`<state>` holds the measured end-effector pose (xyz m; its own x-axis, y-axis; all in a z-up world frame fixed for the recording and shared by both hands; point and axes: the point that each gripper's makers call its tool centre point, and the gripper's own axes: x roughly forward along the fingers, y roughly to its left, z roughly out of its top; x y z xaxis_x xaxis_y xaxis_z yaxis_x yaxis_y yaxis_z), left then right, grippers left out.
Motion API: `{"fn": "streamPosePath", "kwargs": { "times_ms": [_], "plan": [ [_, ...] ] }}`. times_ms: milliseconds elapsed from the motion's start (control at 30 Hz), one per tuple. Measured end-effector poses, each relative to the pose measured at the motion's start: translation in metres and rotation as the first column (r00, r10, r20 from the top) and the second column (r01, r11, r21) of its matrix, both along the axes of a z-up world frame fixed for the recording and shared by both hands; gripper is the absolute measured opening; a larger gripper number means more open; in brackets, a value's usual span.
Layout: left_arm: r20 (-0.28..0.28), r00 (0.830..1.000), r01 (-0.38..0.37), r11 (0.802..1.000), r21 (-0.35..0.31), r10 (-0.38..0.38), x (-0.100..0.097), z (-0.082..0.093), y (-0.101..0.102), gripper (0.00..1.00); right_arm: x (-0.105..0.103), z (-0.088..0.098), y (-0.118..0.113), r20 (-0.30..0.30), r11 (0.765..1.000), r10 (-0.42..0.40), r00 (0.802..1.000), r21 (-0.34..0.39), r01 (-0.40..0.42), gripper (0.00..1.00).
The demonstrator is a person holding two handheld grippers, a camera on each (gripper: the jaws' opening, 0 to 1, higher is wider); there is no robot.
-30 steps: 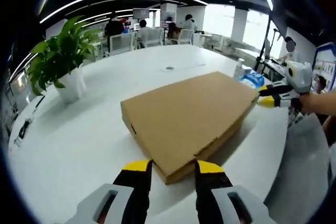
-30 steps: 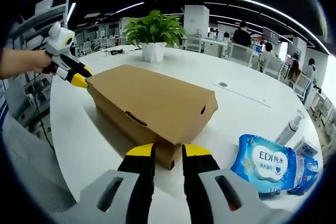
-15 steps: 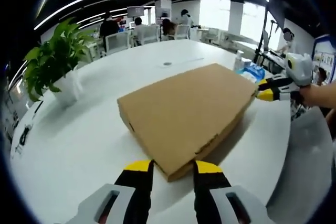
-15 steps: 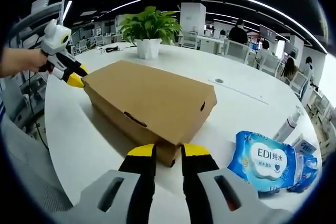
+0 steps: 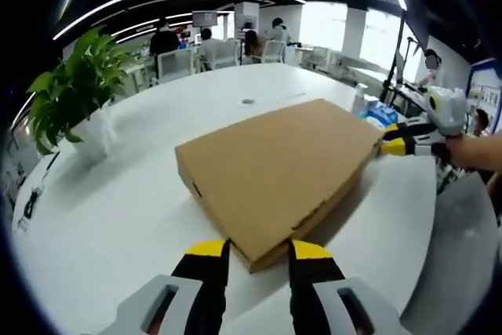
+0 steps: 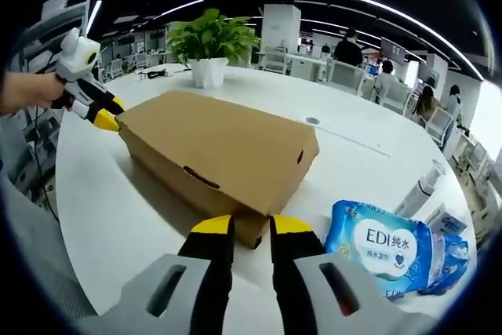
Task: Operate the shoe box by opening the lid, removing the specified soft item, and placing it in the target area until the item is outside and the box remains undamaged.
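A closed brown cardboard shoe box (image 5: pixel 274 166) lies on the white table (image 5: pixel 118 209). My left gripper (image 5: pixel 260 250) is shut on the box's near corner, which sits between its yellow tips. At the opposite corner a hand holds my right gripper (image 5: pixel 394 140). In the right gripper view the shoe box (image 6: pixel 220 143) stretches away from me, and my right gripper (image 6: pixel 251 226) is shut on its near corner. The left gripper (image 6: pixel 103 113) meets the far corner there. The lid is down and the contents are hidden.
A blue wet-wipes pack (image 6: pixel 383 247) and a white bottle (image 6: pixel 420 187) lie right of the box. A potted plant (image 5: pixel 74 96) stands at the far left of the table, beyond the box. People sit at desks behind. The table edge (image 5: pixel 427 217) runs close on the right.
The box stays fixed between both pairs of jaws while the plant and the wipes pack slide left in the views. The box and both grippers have shifted slightly over the table.
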<state>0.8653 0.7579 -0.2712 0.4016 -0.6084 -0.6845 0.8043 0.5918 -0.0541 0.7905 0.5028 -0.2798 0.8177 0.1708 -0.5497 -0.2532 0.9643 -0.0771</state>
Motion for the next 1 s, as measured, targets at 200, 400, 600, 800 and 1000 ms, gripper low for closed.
{"fn": "streamPosePath", "kwargs": {
  "times_ms": [200,400,600,800,1000],
  "plan": [
    [-0.002,1.0,-0.004,1.0,-0.012,0.004,0.006,-0.002,-0.011,0.3,0.007,-0.001,-0.015,0.002,1.0,-0.012,1.0,-0.009,0.012,0.15],
    [-0.003,1.0,0.0,1.0,-0.014,0.0,0.006,-0.001,-0.017,0.29,0.009,-0.001,-0.021,0.002,1.0,-0.017,1.0,-0.017,0.017,0.14],
    [-0.001,1.0,0.0,1.0,-0.014,0.0,0.008,-0.001,-0.021,0.29,0.011,-0.002,-0.025,0.007,1.0,-0.024,1.0,-0.016,0.024,0.14],
    [0.002,1.0,0.002,1.0,-0.015,-0.002,0.011,0.0,-0.027,0.29,0.012,-0.002,-0.03,0.007,0.999,-0.03,1.0,-0.016,0.03,0.14],
    [0.005,1.0,0.001,1.0,-0.016,-0.001,0.009,0.001,-0.032,0.29,0.013,-0.004,-0.034,0.005,0.999,-0.035,0.999,-0.019,0.035,0.13]
  ]
}}
